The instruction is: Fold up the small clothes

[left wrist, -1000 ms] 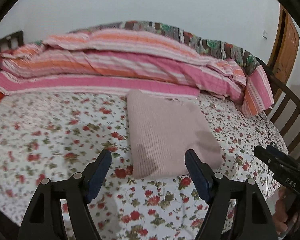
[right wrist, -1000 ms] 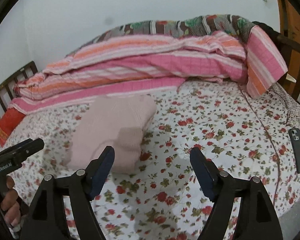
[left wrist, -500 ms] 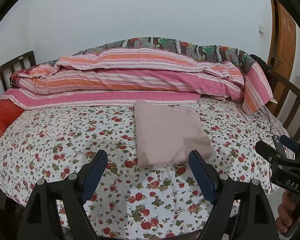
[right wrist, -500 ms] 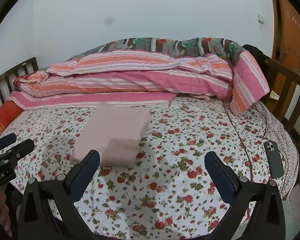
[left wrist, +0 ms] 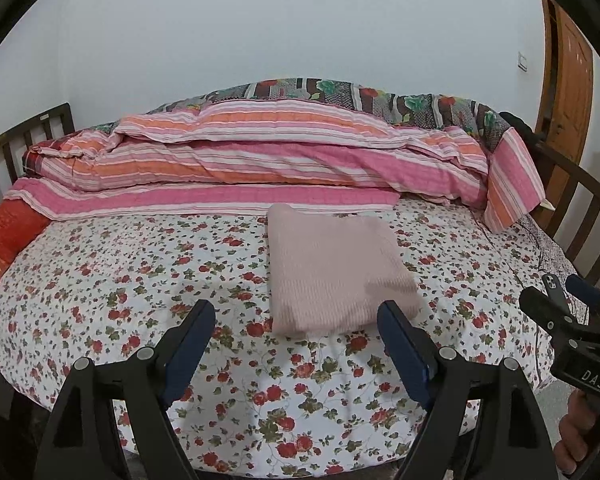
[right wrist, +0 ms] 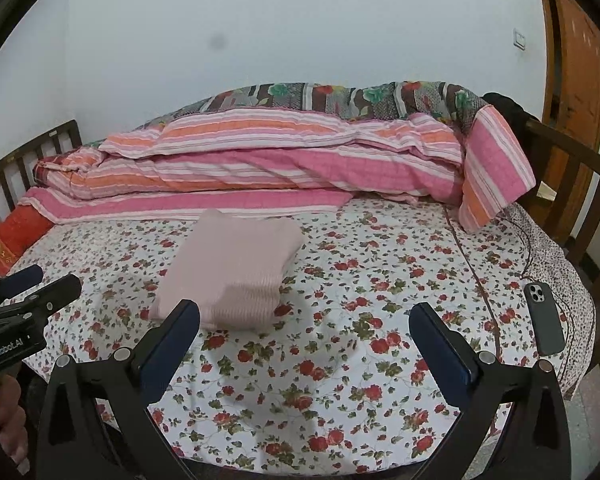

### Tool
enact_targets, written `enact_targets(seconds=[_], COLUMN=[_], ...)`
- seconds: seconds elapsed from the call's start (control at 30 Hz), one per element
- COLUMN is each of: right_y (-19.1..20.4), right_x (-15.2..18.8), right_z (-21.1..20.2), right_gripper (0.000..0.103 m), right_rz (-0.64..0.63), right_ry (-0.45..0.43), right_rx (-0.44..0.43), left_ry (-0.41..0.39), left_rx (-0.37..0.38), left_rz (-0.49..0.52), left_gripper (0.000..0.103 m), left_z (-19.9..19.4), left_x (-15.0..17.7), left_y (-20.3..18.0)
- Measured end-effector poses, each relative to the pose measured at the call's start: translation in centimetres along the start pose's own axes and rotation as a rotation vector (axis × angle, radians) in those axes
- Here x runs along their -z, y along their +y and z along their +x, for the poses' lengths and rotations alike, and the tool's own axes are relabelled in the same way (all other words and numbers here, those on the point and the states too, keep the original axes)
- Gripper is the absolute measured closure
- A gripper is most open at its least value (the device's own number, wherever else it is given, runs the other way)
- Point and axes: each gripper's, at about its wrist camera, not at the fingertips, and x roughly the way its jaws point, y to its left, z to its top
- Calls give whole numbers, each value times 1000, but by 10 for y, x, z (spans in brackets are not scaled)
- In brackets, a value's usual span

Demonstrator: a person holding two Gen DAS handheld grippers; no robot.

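A pale pink knitted garment (left wrist: 332, 268) lies folded into a neat rectangle on the flowered bedsheet (left wrist: 140, 280); it also shows in the right wrist view (right wrist: 232, 268). My left gripper (left wrist: 296, 320) is open and empty, held back from the garment's near edge above the sheet. My right gripper (right wrist: 304, 324) is open wide and empty, to the right of the garment and clear of it. Each gripper shows at the edge of the other's view, the right one (left wrist: 556, 308) and the left one (right wrist: 32, 288).
A rolled pink and orange striped quilt (left wrist: 260, 160) lies along the far side of the bed. A red pillow (left wrist: 8, 236) is at the far left. A dark phone (right wrist: 544, 320) with a cable lies near the right edge. Wooden bed rails (right wrist: 580, 200) stand on both sides.
Both grippers have pulled back and away from the folded garment, so more of the bed shows. The right gripper's jaws have opened wider. The garment has not moved.
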Motion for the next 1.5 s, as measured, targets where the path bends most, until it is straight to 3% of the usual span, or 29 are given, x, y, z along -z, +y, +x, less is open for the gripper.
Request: enact_targets(seconds=[1.5], right_y=[4], right_x=[-2], right_z=[-8], right_gripper=[0], right_rz=[3], right_ry=[-4], right_rx=[-24], left_ry=[-13], left_rx=[-10], left_rz=[12], left_gripper=[21], left_z=[-10], left_x=[-3], left_y=[-4])
